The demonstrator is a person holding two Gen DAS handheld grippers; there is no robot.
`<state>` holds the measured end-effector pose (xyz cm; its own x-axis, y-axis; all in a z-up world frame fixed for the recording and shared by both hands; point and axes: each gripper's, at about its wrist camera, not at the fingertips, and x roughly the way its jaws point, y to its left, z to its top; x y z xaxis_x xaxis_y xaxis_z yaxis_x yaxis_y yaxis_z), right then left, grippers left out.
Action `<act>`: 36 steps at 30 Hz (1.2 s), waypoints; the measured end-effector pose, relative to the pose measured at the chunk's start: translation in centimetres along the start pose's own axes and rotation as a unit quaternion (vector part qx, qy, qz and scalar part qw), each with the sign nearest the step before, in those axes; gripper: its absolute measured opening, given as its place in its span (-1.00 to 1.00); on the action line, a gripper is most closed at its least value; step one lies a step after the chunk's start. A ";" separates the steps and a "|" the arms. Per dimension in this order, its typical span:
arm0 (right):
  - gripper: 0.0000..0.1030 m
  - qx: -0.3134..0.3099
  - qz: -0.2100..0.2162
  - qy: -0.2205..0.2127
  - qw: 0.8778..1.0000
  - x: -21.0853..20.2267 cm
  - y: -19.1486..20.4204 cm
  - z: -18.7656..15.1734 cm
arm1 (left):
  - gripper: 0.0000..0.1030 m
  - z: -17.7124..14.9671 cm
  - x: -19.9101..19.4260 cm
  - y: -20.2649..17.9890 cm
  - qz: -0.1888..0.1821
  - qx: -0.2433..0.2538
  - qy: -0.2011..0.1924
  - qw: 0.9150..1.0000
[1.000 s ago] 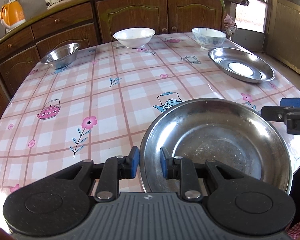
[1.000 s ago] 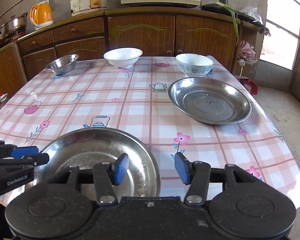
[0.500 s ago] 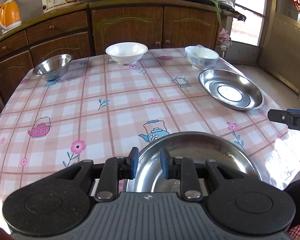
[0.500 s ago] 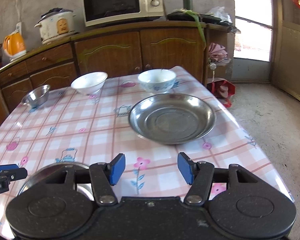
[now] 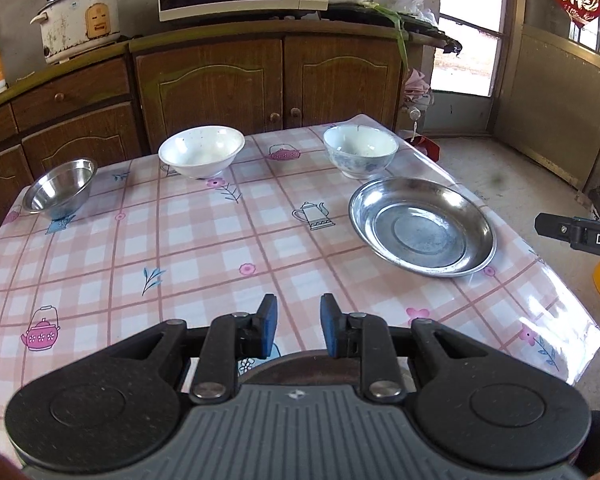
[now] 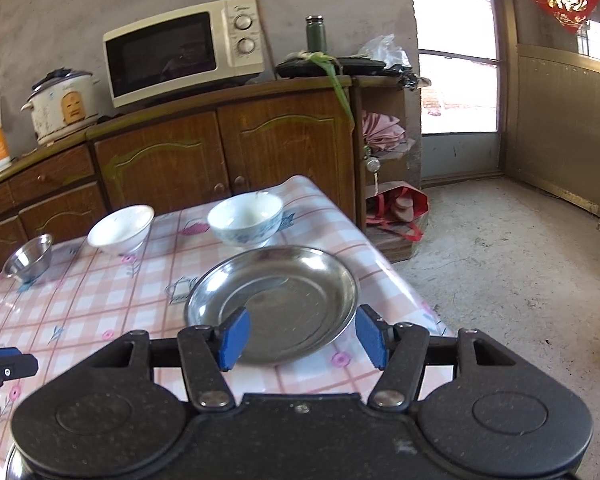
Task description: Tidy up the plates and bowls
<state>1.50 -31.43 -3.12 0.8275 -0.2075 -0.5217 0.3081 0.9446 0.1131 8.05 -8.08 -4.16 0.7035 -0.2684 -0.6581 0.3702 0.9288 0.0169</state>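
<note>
My left gripper (image 5: 299,328) hovers over the table's near edge, shut to a narrow gap with nothing between its pads. Just under its fingers shows a sliver of the near steel plate (image 5: 300,363). My right gripper (image 6: 302,334) stands open and empty, pointing at the far steel plate (image 6: 272,300) (image 5: 422,226) near the table's right edge. Along the back stand a small steel bowl (image 5: 60,186) (image 6: 28,258), a white bowl (image 5: 201,150) (image 6: 121,228) and a blue-patterned bowl (image 5: 360,150) (image 6: 246,218). All are upright and apart.
The table (image 5: 220,248) wears a pink checked cloth and drops off at the right to a concrete floor (image 6: 500,260). Wooden cabinets (image 5: 268,80) with a microwave (image 6: 184,52) and rice cooker (image 5: 80,20) stand behind it. A red bag (image 6: 400,208) lies by the far corner.
Both grippers rose and drew back from the near steel plate, which slid out of view beneath them. The right gripper swung right to face the far plate, and its jaws widened a little.
</note>
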 end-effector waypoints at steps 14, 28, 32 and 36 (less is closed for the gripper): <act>0.40 0.018 0.004 0.013 1.000 5.6 -4.5 4.6 | -0.50 4.2 4.9 -2.5 -0.015 -0.004 0.025 1.000; 0.42 0.040 0.007 0.092 0.995 14.1 -7.5 3.8 | -0.50 6.2 14.5 -4.4 -0.017 -0.024 0.084 0.996; 0.42 0.039 0.011 0.102 0.994 15.2 -7.3 3.5 | -0.49 6.4 17.0 -5.0 -0.020 -0.019 0.098 0.995; 0.42 0.029 0.007 0.111 0.993 16.3 -6.9 3.2 | -0.49 6.4 18.8 -5.1 -0.020 -0.026 0.108 0.994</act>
<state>14.41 -42.16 -9.68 0.7097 -0.1267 -0.6930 0.3286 0.9297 0.1665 23.31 -19.52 -11.79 0.5399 -0.2494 -0.8039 0.3601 0.9317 -0.0471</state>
